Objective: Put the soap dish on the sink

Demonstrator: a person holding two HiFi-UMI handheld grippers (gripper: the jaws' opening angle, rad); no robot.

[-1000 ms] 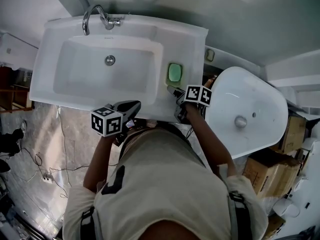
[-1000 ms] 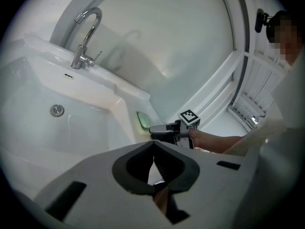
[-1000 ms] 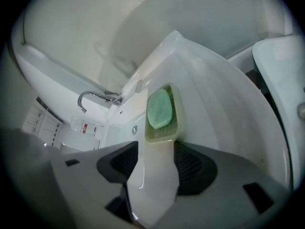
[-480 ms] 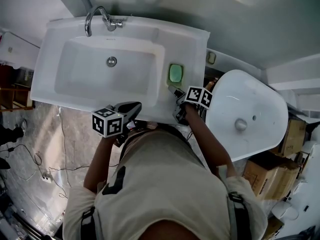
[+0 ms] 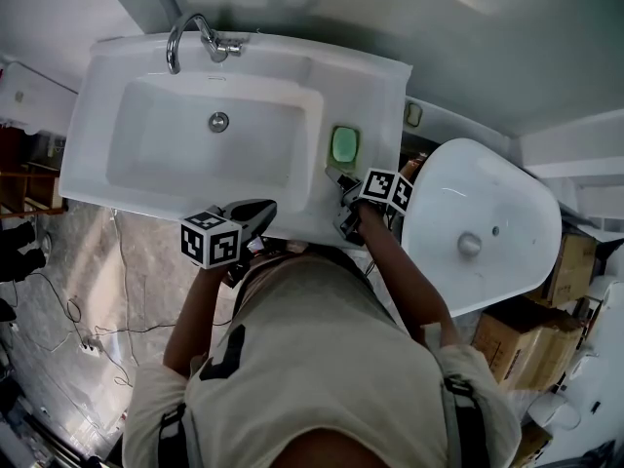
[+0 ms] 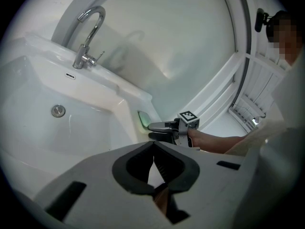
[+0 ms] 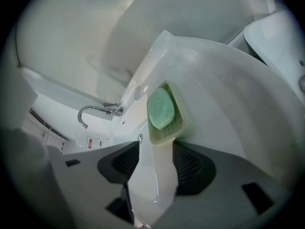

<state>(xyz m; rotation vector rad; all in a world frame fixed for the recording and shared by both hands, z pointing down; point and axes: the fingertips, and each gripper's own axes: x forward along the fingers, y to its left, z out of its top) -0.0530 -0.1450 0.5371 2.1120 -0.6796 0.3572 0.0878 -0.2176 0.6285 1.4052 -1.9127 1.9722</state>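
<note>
The soap dish [image 5: 343,146] is sitting on the sink [image 5: 366,81] ledge beside the basin, the right gripper [image 5: 337,175] is hanging spread just short of it (left gripper [image 5: 261,206] pressed together, empty), so placing looks done and the next move is calling for a clean straight retreat.

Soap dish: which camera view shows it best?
The right gripper view: the soap dish fills the centre, green soap inside, on the sink ledge. The head view shows it small, beside the basin; the left gripper view catches only a green sliver.
</note>
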